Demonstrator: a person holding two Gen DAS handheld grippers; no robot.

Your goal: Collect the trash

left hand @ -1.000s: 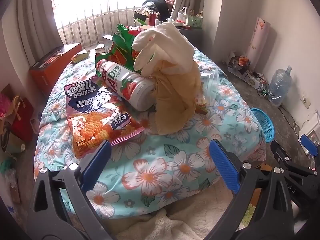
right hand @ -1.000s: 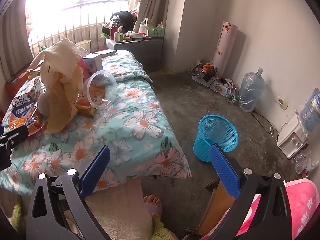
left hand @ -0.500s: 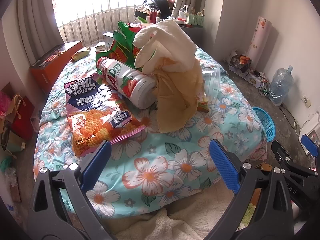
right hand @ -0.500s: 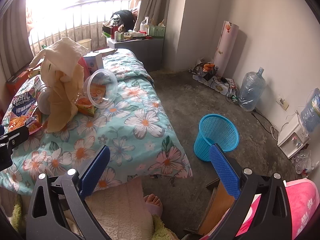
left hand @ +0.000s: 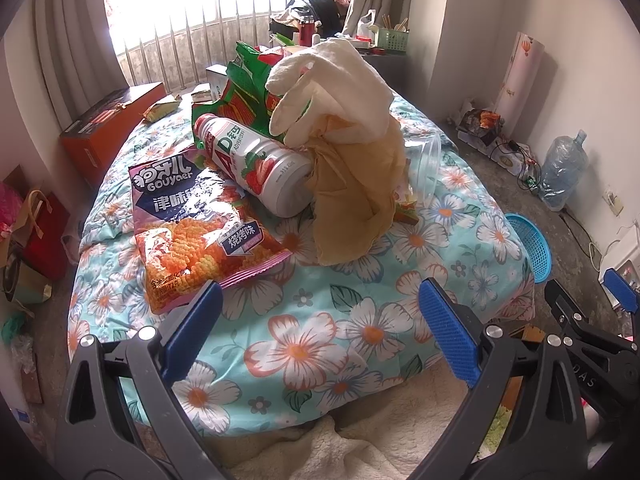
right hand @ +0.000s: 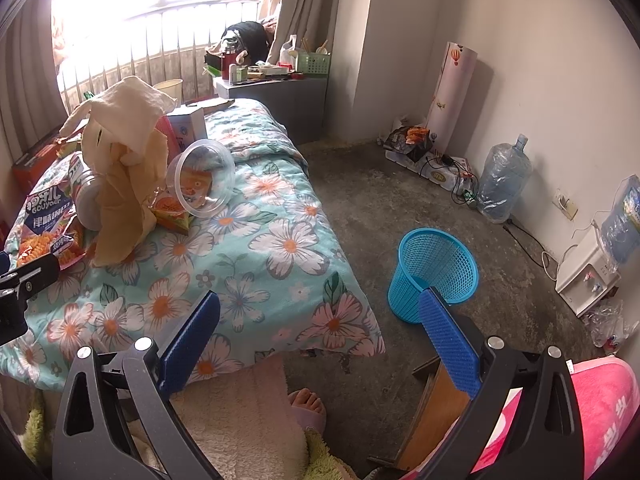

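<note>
Left wrist view: left gripper [left hand: 318,324] gapes empty before snack bag [left hand: 200,232], bottle [left hand: 256,164], crumpled paper [left hand: 352,196] on bed [left hand: 320,340]
Right gripper [right hand: 320,336]: spread, empty
Bin [right hand: 434,274]: on floor, apparently empty
Progress: nothing collected yet

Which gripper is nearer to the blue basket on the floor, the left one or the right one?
Right. The right gripper hangs open just before the blue basket, near the bed's floor-side edge. The left gripper is open over the bed, farther from it.
</note>
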